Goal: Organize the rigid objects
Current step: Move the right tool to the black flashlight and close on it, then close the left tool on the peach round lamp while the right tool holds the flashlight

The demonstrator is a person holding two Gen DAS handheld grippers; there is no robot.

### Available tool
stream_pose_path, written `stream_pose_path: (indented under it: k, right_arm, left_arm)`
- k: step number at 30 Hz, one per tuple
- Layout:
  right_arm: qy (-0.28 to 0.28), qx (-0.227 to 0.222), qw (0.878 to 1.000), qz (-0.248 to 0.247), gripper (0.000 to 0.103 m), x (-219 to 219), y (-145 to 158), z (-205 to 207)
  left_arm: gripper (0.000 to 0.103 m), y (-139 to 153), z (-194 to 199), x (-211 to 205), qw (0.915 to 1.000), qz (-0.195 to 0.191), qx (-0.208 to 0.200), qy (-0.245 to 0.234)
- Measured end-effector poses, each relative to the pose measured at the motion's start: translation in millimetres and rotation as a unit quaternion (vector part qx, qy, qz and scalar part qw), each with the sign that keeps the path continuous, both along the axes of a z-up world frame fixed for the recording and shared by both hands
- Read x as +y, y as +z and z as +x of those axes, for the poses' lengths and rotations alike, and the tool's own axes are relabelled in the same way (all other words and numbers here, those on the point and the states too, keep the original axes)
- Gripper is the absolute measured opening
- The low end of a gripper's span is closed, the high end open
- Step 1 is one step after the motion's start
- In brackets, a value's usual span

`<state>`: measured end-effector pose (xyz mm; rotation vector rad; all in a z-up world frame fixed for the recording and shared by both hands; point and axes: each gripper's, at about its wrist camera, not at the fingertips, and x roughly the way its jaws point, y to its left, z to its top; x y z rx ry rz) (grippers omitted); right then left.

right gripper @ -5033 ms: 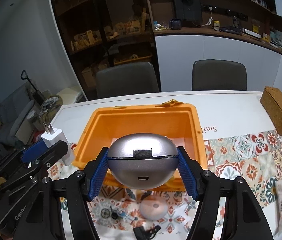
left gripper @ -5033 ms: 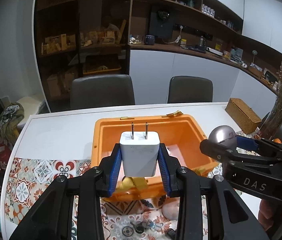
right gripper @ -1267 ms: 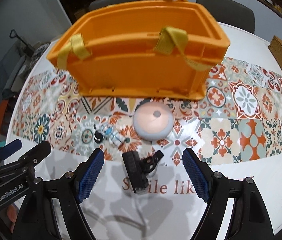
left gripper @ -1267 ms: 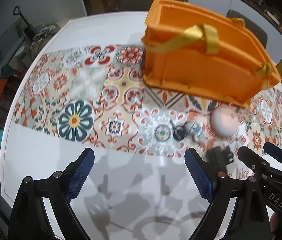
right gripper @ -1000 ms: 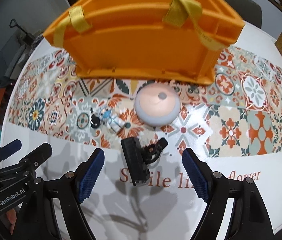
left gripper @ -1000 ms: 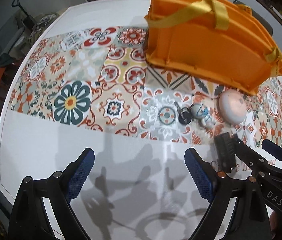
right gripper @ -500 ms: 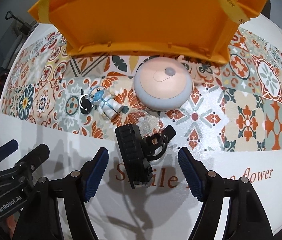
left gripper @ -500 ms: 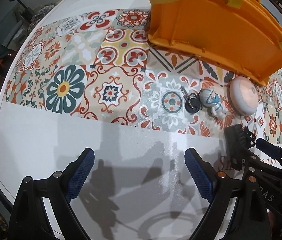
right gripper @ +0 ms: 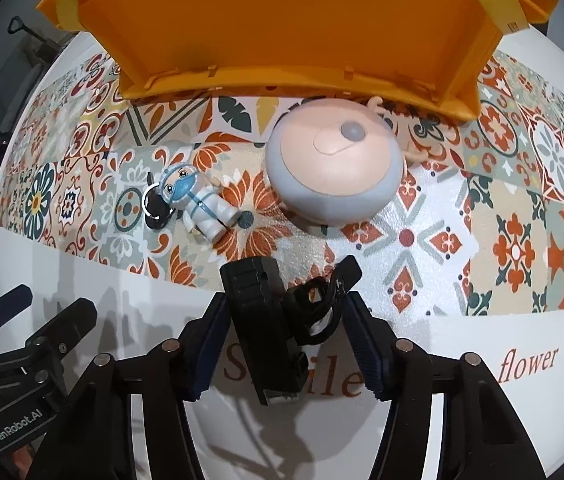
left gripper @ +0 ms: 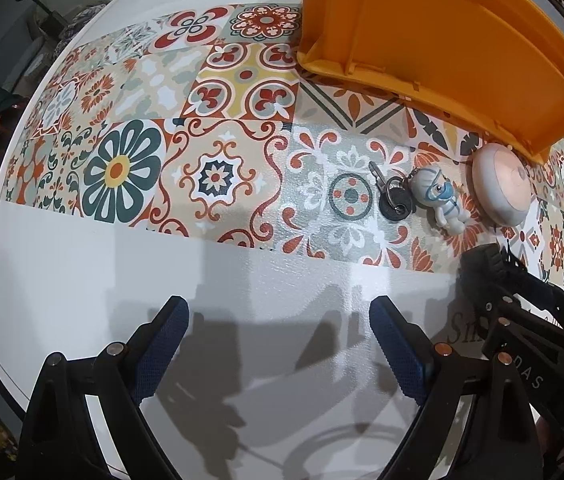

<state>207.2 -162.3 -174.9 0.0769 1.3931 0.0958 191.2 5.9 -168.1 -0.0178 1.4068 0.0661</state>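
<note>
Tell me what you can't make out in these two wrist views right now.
- Orange bin contents: both views show only its outer wall.
- Printed table lettering: right gripper and black device cover its middle.
- Keys: right view, figurine overlaps them.
- Black device, left view: right gripper hides most.

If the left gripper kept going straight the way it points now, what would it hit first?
Probably only bare white table. The left gripper is open and points down at it, with nothing between its fingers. The keys, the figurine and the orange bin lie well off that line.
</note>
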Motion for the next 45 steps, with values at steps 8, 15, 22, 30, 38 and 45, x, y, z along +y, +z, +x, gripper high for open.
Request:
stream_pose_path:
  k: [8, 15, 22, 30, 38, 45]
  right_arm:
    - [0.008, -0.021, 1.0, 0.001, 0.041, 3.4, 5.6, -2.6]
    - [-0.015, -0.034, 0.999, 0.015, 0.037, -7.6, 15.4, -5.7]
    - [-0.041, -0.049, 0.997, 0.032, 0.037, -26.2, 29.7, -13.5]
    - [-0.085, -0.061, 0.994, 0.044, 0.037, -53.6, 47.8, -18.8]
    - [-0.133, -0.07, 0.988, 0.031, 0.037, -85.0, 55.3, -24.0]
    - [-0.172, -0.064, 0.983, 0.018, 0.037, -109.1, 50.7, -29.5]
  left_arm:
    - [0.093, -2.7, -2.2, -8.3, 0.9998, 0.0, -0.005, -0.017]
    - [0.093, 4.2, 0.6, -13.4, 0.9993, -0.006, -0.019, -0.031]
    - [0.093, 15.0, 3.5, -24.7, 0.9974, -0.015, -0.039, -0.059]
    - [0.093, 24.1, 12.7, -55.0, 0.9905, -0.019, -0.064, -0.12]
    - [0.093, 26.8, 27.1, -89.3, 0.9804, -0.03, -0.085, -0.175]
    - [0.093, 24.3, 35.0, -119.5, 0.9703, -0.055, -0.1, -0.213]
